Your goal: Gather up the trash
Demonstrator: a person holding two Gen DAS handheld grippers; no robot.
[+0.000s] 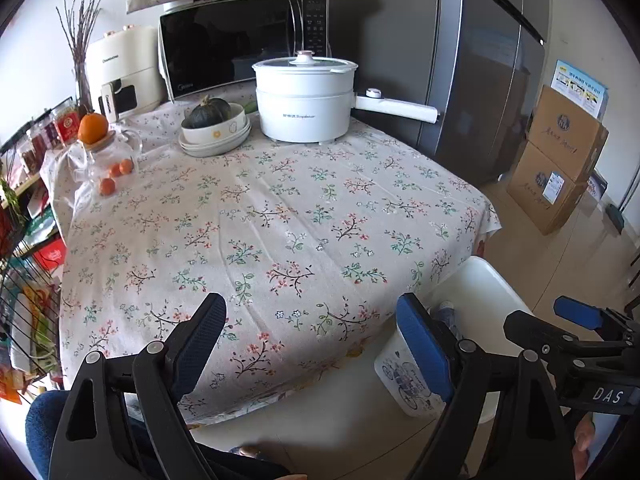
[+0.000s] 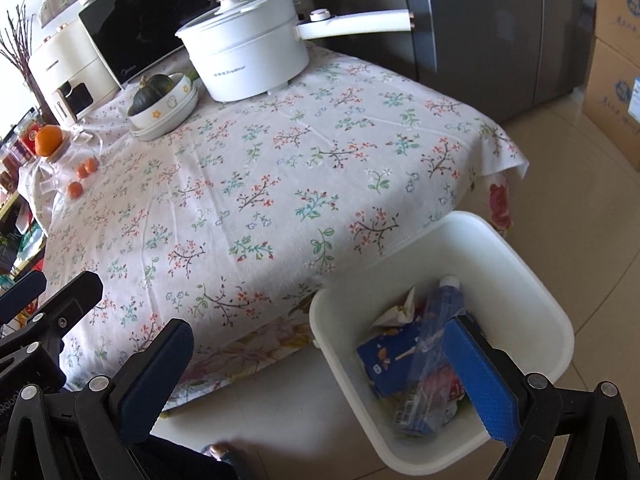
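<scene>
Floral tablecloth (image 1: 280,208) spread over the whole table. At the far side, centre, a white electric cooking pot (image 1: 304,100) with lid on and long handle pointing right. Just left of it, a dark green squash (image 1: 211,113) sitting in a white bowl (image 1: 216,136). Behind both, a microwave (image 1: 240,44) under a floral cover. Further left, a cream appliance (image 1: 124,72), possibly an air fryer. At the left edge, an orange (image 1: 93,128) resting on a glass jar's lid (image 1: 102,156). Far right: grey refrigerator (image 1: 480,72), stacked cardboard boxes (image 1: 560,160) on the tiled floor.

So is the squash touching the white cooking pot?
Apart. The left wrist view shows tablecloth between the squash in its bowl and the white cooking pot.
</scene>
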